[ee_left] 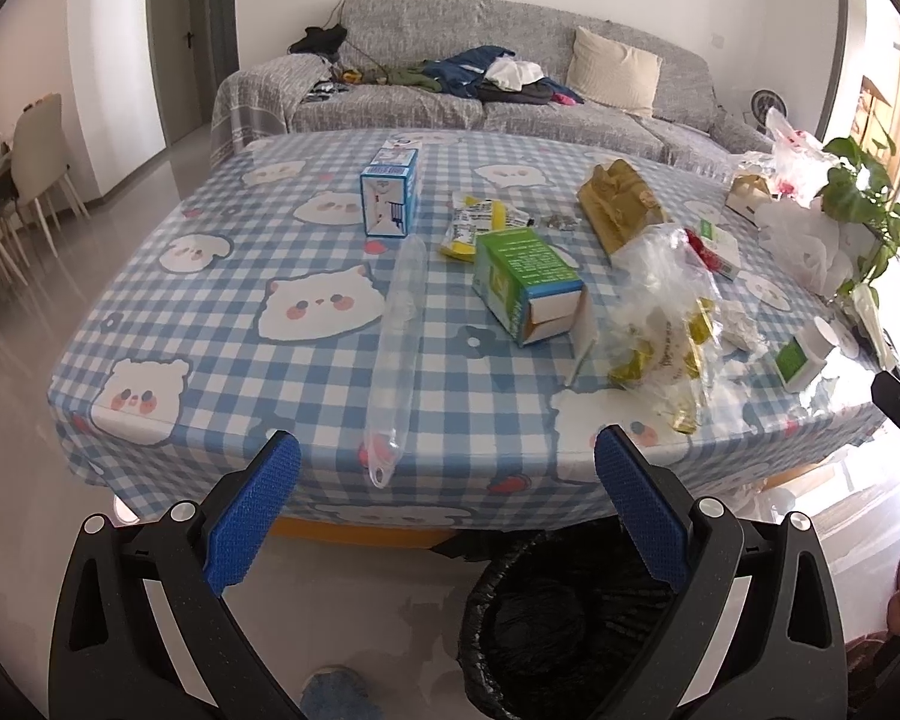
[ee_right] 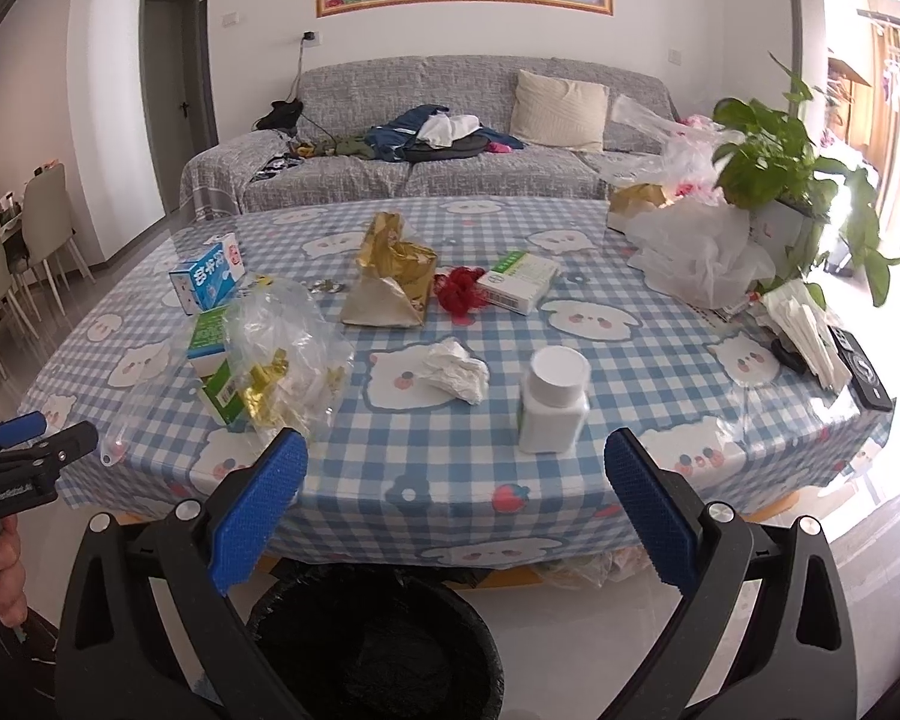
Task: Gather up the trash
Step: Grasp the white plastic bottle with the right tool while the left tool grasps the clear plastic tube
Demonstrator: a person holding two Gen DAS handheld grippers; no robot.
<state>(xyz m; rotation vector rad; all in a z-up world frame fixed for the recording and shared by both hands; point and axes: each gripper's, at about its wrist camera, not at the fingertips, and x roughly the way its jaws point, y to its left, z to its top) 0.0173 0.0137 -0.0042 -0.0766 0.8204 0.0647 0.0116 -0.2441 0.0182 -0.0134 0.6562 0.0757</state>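
Trash lies scattered on a table with a blue checked cloth (ee_left: pixel 222 372). In the left wrist view I see a long clear plastic sleeve (ee_left: pixel 396 354), a green box (ee_left: pixel 525 282), a blue box (ee_left: pixel 390 192), a yellow wrapper (ee_left: pixel 474 225), a gold bag (ee_left: pixel 621 204) and a clear bag with gold wrappers (ee_left: pixel 666 324). The right wrist view adds a white bottle (ee_right: pixel 555 399), a crumpled tissue (ee_right: pixel 456 369), red scrap (ee_right: pixel 462 291) and a white-green box (ee_right: pixel 517 280). My left gripper (ee_left: pixel 447 462) and right gripper (ee_right: pixel 456 468) are both open, empty, short of the table's near edge. A black-lined bin (ee_right: pixel 378 642) stands below.
A grey sofa (ee_left: pixel 510 102) with clothes stands behind the table. A potted plant (ee_right: pixel 774 168), white plastic bags (ee_right: pixel 696 252), tissues and a black remote (ee_right: pixel 864 375) crowd the table's right side. Dining chairs (ee_left: pixel 30 162) stand at the left. A hand (ee_right: pixel 0 570) holds the left gripper.
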